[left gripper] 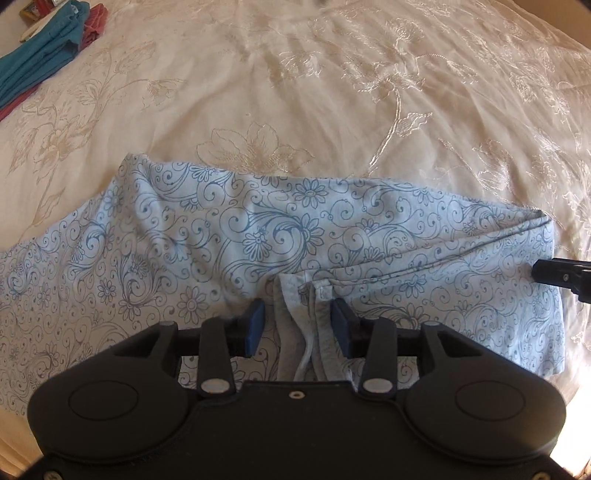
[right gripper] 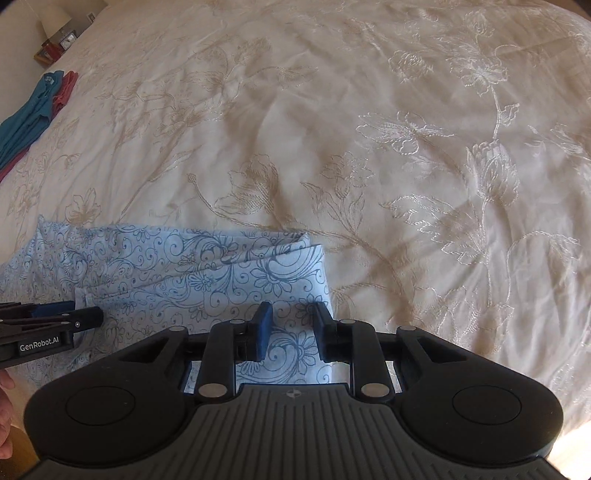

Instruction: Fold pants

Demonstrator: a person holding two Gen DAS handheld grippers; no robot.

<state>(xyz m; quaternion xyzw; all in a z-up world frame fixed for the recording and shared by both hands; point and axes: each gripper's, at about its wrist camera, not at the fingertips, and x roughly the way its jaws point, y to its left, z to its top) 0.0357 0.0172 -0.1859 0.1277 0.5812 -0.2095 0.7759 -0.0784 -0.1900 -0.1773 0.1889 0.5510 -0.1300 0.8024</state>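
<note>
The pants (left gripper: 229, 236) lie folded on the bedspread (left gripper: 332, 92), right under both grippers. The left gripper (left gripper: 298, 325) points down with its jaws spread either side of the bunched waistband (left gripper: 314, 317) and drawstring, pads clear of the cloth. The right gripper (right gripper: 291, 325) stands part open over the pants' right edge, nothing pinched (cloth lies flat beneath it). Far off to the left sit teal clothes (left gripper: 44, 55) on red ones.

You're working over a bed (right gripper: 332, 110) covered in a cream, flower-embroidered spread. On it lie the light-blue patterned pants (left gripper: 258, 236), folded, and far off at the left edge a teal garment (left gripper: 40, 55) overlapping a red one (left gripper: 94, 24).
</note>
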